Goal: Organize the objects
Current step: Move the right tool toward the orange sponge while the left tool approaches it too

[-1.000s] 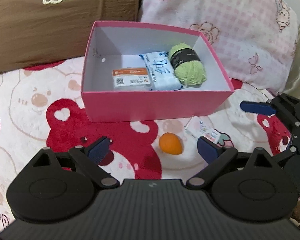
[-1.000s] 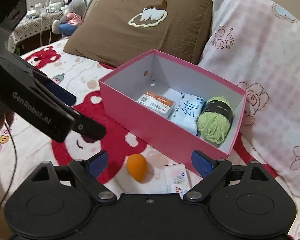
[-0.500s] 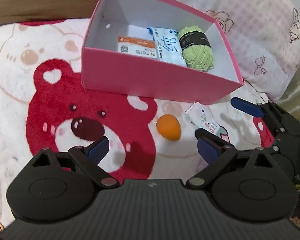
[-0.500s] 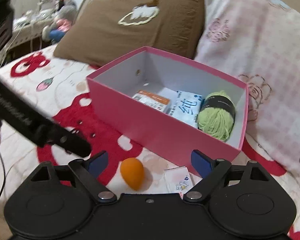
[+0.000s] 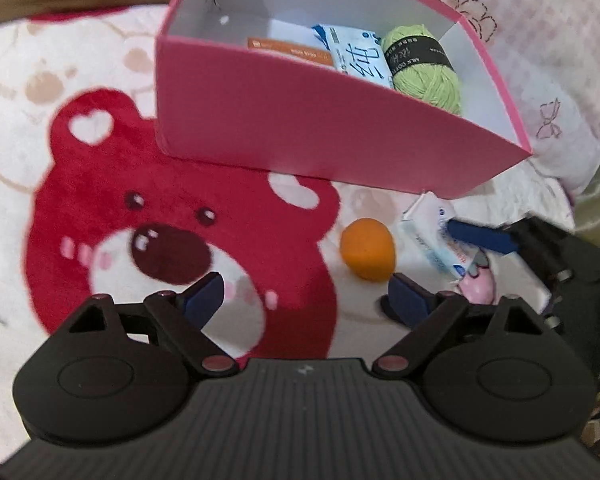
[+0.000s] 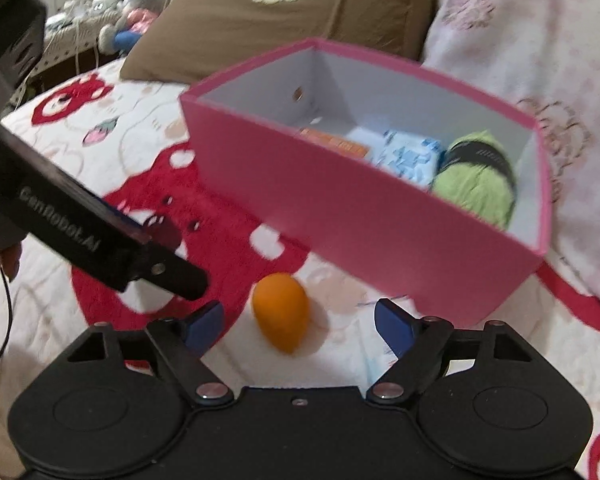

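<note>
A pink box sits on the bear-print blanket. It holds a green yarn ball, a blue-white packet and an orange-white card. An orange egg-shaped sponge lies in front of the box, with a small white packet right of it. My left gripper is open and empty, low over the blanket left of the sponge. My right gripper is open, with the sponge between its fingers and untouched.
A brown pillow and a pink checked pillow lean behind the box. The red bear print spreads left of the sponge. The left gripper's arm crosses the right wrist view at left.
Both grippers have dropped lower and closer to the sponge and box. The right gripper has come around the sponge and over the white packet. Both stay open.
</note>
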A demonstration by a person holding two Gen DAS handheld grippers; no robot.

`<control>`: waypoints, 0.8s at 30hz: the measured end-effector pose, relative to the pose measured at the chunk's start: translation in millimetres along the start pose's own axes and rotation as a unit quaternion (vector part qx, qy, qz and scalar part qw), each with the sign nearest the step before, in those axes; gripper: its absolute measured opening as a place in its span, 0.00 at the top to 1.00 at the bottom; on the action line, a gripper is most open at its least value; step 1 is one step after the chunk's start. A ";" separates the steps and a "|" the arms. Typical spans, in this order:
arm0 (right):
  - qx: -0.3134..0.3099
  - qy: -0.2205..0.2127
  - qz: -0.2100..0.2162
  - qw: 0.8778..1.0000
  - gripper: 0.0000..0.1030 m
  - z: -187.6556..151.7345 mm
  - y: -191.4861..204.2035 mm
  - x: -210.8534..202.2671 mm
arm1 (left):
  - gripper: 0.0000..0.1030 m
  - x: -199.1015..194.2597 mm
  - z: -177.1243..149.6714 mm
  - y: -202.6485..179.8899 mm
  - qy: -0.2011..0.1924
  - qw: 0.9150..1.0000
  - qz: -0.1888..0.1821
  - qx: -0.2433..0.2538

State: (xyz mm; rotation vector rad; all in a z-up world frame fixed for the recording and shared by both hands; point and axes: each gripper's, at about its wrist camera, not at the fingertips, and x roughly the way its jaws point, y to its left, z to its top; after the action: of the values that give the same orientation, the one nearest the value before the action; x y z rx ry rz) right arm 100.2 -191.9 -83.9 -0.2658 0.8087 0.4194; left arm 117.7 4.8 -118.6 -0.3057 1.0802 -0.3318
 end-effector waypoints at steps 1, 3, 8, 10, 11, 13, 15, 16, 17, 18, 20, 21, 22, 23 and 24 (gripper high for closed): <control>-0.001 0.008 0.003 1.000 0.19 -1.5 1.4 5.5 | 0.13 3.2 -0.9 0.1 -0.001 1.000 -0.009 -0.003; 0.004 0.018 0.013 1.000 0.22 -3.1 2.4 13.9 | 0.13 8.7 -1.8 -1.2 -0.008 1.000 -0.019 -0.002; 0.031 0.023 0.025 0.999 0.27 -5.6 0.5 25.6 | 0.14 18.8 -3.4 -6.1 -0.032 0.999 -0.036 0.016; 0.039 0.022 0.032 0.998 0.29 -7.7 -1.1 25.4 | 0.14 21.7 -3.9 -8.6 -0.045 0.998 -0.039 0.028; 0.042 0.023 0.033 0.998 0.30 -8.3 -1.4 26.0 | 0.14 23.2 -3.4 -9.9 -0.048 0.997 -0.039 0.035; 0.045 0.020 0.035 0.998 0.34 -9.3 -2.3 25.5 | 0.16 26.7 -3.3 -13.8 -0.053 0.997 -0.040 0.046; 0.050 0.015 0.035 0.998 0.38 -9.5 -3.9 26.2 | 0.19 29.8 -3.9 -15.7 -0.055 0.996 -0.050 0.046; 0.053 0.014 0.035 0.998 0.40 -9.0 -4.5 27.0 | 0.21 31.9 -4.5 -16.0 -0.055 0.996 -0.055 0.044; 0.057 0.012 0.035 0.998 0.41 -9.2 -4.9 28.2 | 0.22 34.1 -4.5 -16.0 -0.055 0.996 -0.057 0.043; 0.059 0.008 0.036 0.998 0.42 -9.7 -5.2 29.0 | 0.24 36.5 -4.9 -15.5 -0.054 0.996 -0.056 0.041; 0.064 0.001 0.031 0.997 0.42 -10.3 -5.9 30.3 | 0.29 39.1 -6.4 -13.3 -0.054 0.996 -0.055 0.037; 0.065 0.000 0.029 0.997 0.42 -10.0 -6.4 31.4 | 0.33 40.6 -6.6 -11.9 -0.053 0.996 -0.055 0.034; 0.066 -0.002 0.028 0.997 0.42 -9.8 -7.1 32.4 | 0.38 41.8 -6.8 -11.0 -0.055 0.996 -0.055 0.033; 0.067 -0.003 0.028 0.997 0.42 -9.9 -7.5 33.6 | 0.40 42.9 -6.4 -9.7 -0.057 0.996 -0.052 0.033; 0.068 -0.002 0.028 0.997 0.47 -10.0 -7.7 34.8 | 0.43 43.1 -6.2 -8.7 -0.057 0.996 -0.052 0.034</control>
State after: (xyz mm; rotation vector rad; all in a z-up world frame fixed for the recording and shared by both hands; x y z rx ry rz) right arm 118.7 -193.5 -115.9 -0.1158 0.8389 0.4158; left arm 129.8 -21.2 -152.5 -0.3171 0.9419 -0.4375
